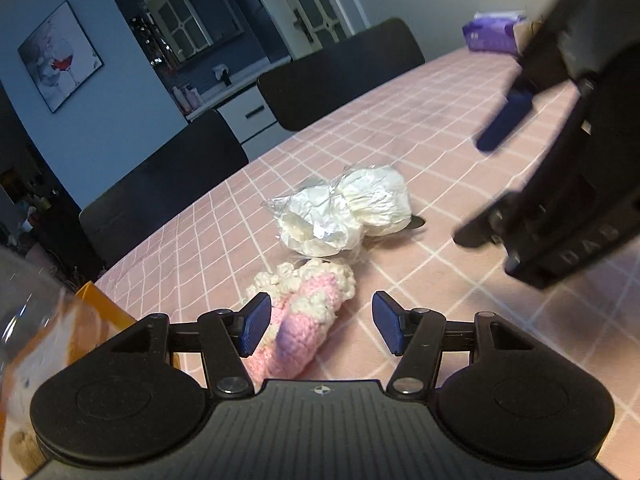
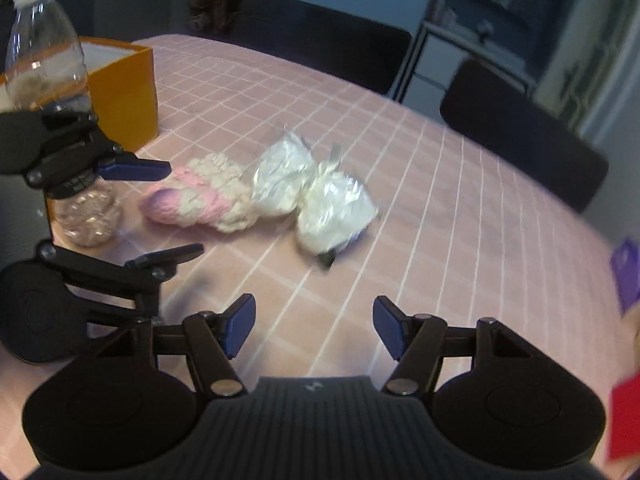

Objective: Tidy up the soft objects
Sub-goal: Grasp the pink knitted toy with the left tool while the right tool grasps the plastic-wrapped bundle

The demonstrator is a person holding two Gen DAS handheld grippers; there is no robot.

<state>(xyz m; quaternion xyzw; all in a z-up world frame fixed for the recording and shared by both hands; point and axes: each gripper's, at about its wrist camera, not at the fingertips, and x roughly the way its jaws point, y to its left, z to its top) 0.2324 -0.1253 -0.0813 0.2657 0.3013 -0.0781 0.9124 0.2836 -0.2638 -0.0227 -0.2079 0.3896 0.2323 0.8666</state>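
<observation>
A pink and cream knitted piece (image 1: 304, 312) lies on the pink checked tablecloth (image 1: 440, 152), its near end between the open fingers of my left gripper (image 1: 320, 326). It also shows in the right wrist view (image 2: 200, 200). Two white soft bundles wrapped in clear plastic (image 1: 344, 212) lie just beyond it, side by side (image 2: 312, 196). My right gripper (image 2: 314, 326) is open and empty above the cloth, short of the bundles. It also shows in the left wrist view (image 1: 480, 188), at the right. The left gripper (image 2: 176, 212) shows open at the left of the right wrist view.
An orange box (image 2: 124, 88) stands at the table's left end, with a clear plastic bottle (image 2: 48, 72) in front of it. Dark chairs (image 1: 340, 76) line the far side. A purple pack (image 1: 492, 32) sits at the far corner. A red object (image 2: 626, 420) shows at the right edge.
</observation>
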